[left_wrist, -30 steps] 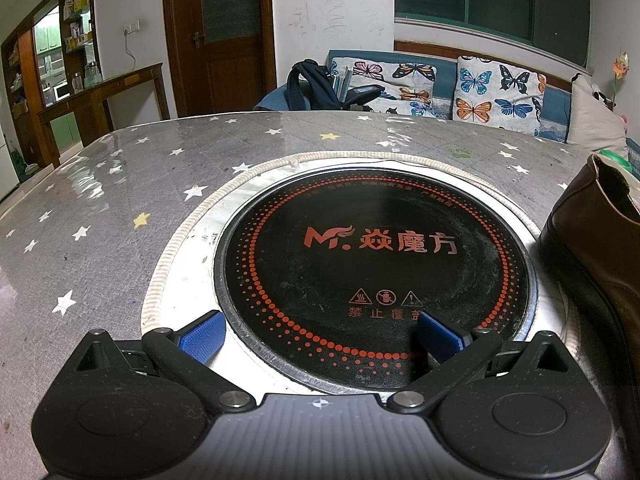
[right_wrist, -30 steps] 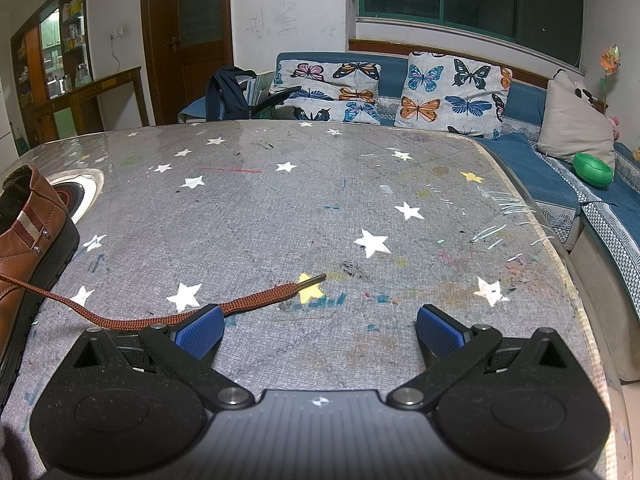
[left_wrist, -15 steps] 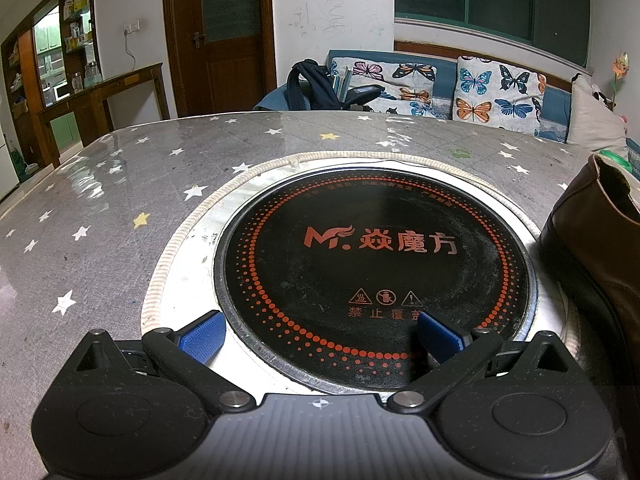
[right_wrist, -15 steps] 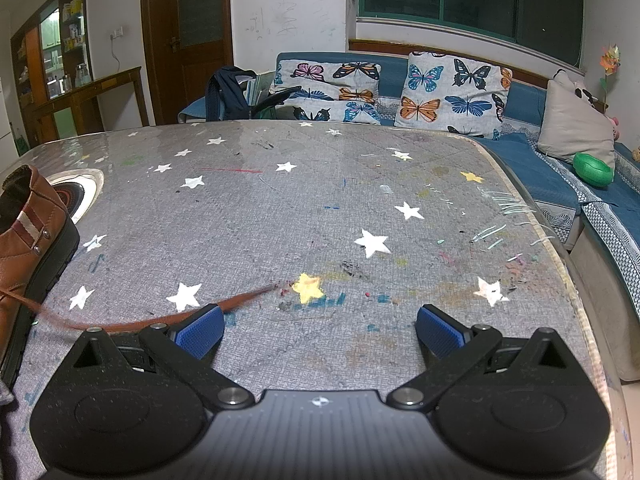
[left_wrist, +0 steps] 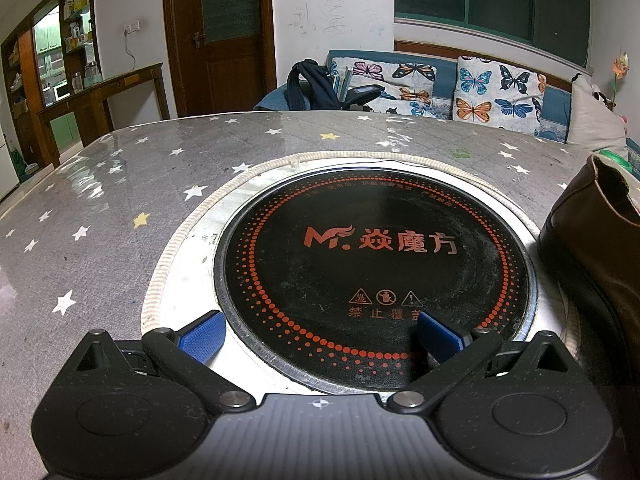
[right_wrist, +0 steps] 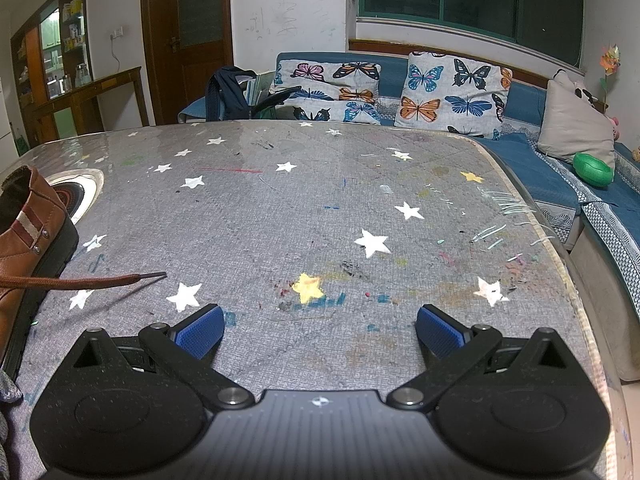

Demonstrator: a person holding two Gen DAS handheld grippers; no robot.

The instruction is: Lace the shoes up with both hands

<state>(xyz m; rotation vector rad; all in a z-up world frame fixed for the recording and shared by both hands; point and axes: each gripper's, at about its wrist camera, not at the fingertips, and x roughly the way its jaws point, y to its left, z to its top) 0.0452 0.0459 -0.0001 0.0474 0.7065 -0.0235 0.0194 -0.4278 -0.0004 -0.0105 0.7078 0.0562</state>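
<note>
A brown leather shoe stands at the right edge of the left wrist view, heel end toward the camera. The same shoe shows at the left edge of the right wrist view. A brown lace runs from it out over the tablecloth, its dark tip ahead and left of my right gripper. My left gripper is open over the black hob, holding nothing. Beside the lace, my right gripper is open and holds nothing; the lace is outside its fingers.
A round black induction hob with red lettering is set in the grey star-patterned table. The table's right edge drops off toward a blue sofa with butterfly cushions. A wooden door and shelves stand behind.
The lace has been drawn leftward toward the shoe; its tip now lies further left and straighter than one second ago. Both grippers have kept still.
</note>
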